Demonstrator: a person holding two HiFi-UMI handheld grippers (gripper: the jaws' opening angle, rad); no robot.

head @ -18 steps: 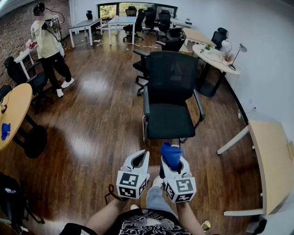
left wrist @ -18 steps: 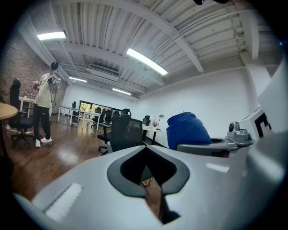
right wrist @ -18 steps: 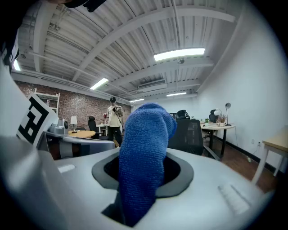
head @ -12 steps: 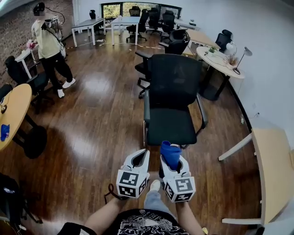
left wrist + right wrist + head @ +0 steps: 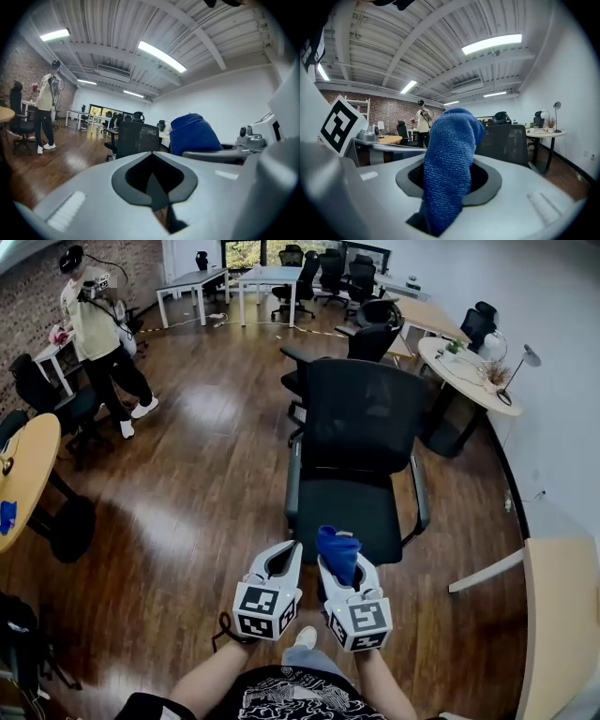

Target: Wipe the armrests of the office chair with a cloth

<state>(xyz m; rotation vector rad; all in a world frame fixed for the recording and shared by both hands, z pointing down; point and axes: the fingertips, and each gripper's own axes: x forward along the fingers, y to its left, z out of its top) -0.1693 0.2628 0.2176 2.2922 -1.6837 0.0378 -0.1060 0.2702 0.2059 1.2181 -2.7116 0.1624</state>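
Both grippers are held side by side, low in the head view, just in front of the person's body, with the office chair (image 5: pixel 361 418) right ahead of them on the wooden floor (image 5: pixel 197 484). The right gripper (image 5: pixel 339 568) is clamped on the blue cloth (image 5: pixel 337 549). In the right gripper view the cloth is pinched between the jaws and a bunched-up wad of it sticks out past the tips. The left gripper (image 5: pixel 295 549) has its jaws together with nothing between them, and its own view just shows the tips meeting, with the cloth off to the side.

The cloth isn't touching the chair. It hangs near the front edge of the seat (image 5: pixel 352 507), roughly between the two armrests. The armrest on the left-gripper side (image 5: pixel 292 479) and the one on the other side (image 5: pixel 419 491) are both bare grey bars, and neither gripper is on either of them.

Other stuff: a person (image 5: pixel 94 324) stands well off at the far left by a brick wall. There's a round wooden table (image 5: pixel 23 474) at the left edge with something small and blue (image 5: pixel 7 515) on it, maybe another cloth, but it's too small to tell. More black chairs and desks fill the back of the room
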